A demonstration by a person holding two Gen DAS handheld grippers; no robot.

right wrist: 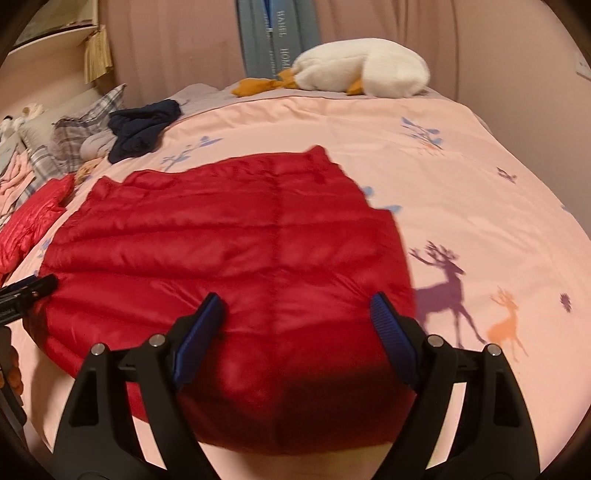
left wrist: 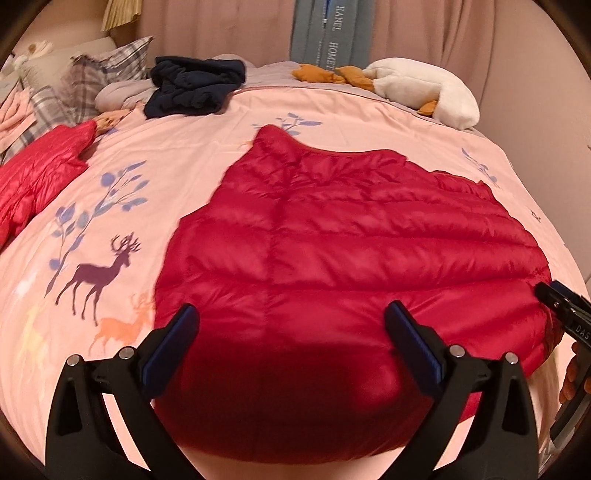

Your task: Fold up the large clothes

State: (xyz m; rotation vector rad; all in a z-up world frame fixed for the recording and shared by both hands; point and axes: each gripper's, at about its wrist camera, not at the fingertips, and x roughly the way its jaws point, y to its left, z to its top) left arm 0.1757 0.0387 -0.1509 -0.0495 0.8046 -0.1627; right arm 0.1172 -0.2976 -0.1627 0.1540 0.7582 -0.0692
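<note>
Both grippers hover wide open over the red puffer vest — pinch both hem corners evenly, then lift together

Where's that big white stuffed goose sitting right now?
The white plush goose lies at the far edge of the bed, against the curtain, beyond the spread red puffer jacket and right of the dark blue clothes pile.

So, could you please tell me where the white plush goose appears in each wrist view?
Left wrist: the white plush goose lies at the upper right, on the bed's far edge.
Right wrist: it lies at top centre-right, on the same far edge.
Shared landmark: the grey-blue lettered panel standing against the curtain, just left of the goose.
</note>
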